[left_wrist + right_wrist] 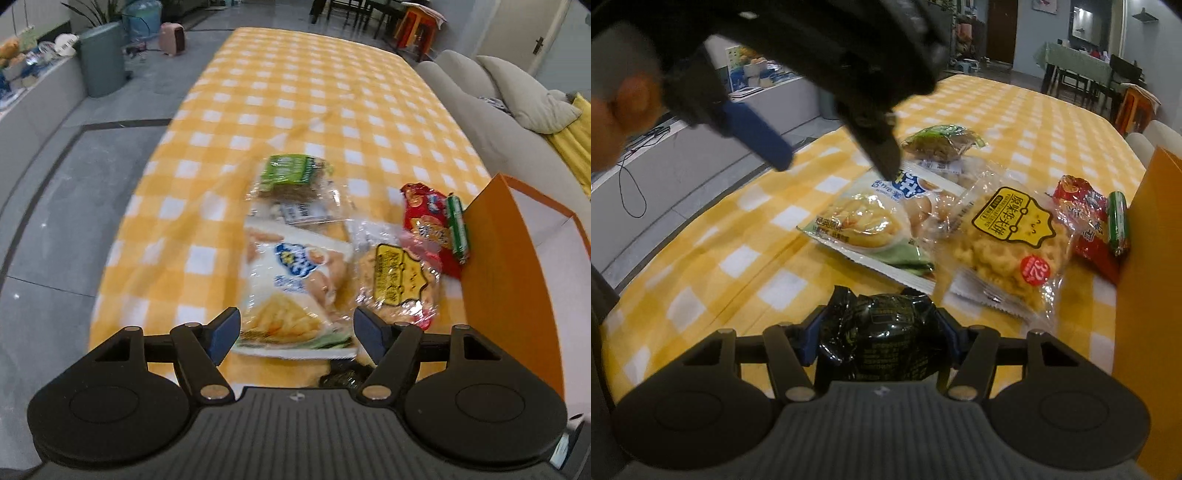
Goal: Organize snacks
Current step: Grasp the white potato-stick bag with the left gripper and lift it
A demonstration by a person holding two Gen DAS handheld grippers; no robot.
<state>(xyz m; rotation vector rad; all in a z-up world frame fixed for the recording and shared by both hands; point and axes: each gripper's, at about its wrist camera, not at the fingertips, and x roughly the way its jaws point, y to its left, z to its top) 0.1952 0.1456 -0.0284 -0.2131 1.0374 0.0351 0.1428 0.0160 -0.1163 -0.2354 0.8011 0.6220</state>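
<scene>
- Right wrist view: the right gripper (882,339) has its blue-padded fingers (809,341) clamped on a dark, glossy snack packet (881,343), one pad pressing each side; the packet sits low over the near edge of the table (701,258), which wears a yellow-and-white checked cloth
- Left wrist view: the left gripper (295,334) has its fingers (223,334) spread apart and grasping nothing; below them lies the near end of a white chip bag (295,284), not touched by either pad
- Snacks lie loose in a cluster on the cloth: the white chip bag; a clear packet with a yellow label (1008,243) overlapping its right edge; a clear packet with a green top (291,184) behind them; a red packet (428,229) further right, with a small green tube (458,229) resting on it
- An orange paper bag (509,280) stands at the right edge of the table, its mouth open and its white inside showing; the red packet and the green tube lie just against its outer wall; what the bag holds cannot be told
- In the right wrist view the left gripper (834,162) hangs blurred above the chip bag
</scene>
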